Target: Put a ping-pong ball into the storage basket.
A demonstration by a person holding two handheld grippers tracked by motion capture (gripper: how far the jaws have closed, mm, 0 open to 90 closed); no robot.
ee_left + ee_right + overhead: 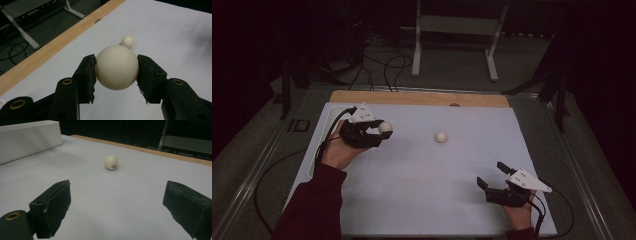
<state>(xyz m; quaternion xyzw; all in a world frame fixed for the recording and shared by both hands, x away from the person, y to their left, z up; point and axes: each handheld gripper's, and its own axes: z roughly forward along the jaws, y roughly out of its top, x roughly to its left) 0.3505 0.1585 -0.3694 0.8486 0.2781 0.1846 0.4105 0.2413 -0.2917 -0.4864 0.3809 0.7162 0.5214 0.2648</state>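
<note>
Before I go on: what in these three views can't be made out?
- Underside of the held ball, left gripper view: whether it touches the white sheet is unclear.
- Dark mark on the loose ball, right gripper view: too small to read.
- White box, right gripper view: cut off by the left edge.
- Room behind the table, high view: too dark.

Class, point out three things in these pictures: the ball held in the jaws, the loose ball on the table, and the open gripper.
held ball (116, 67), left gripper view, middle of its front.
loose ball (441, 137), high view, its top.
right gripper (493, 176), high view, gap between its jaw tips.
</note>
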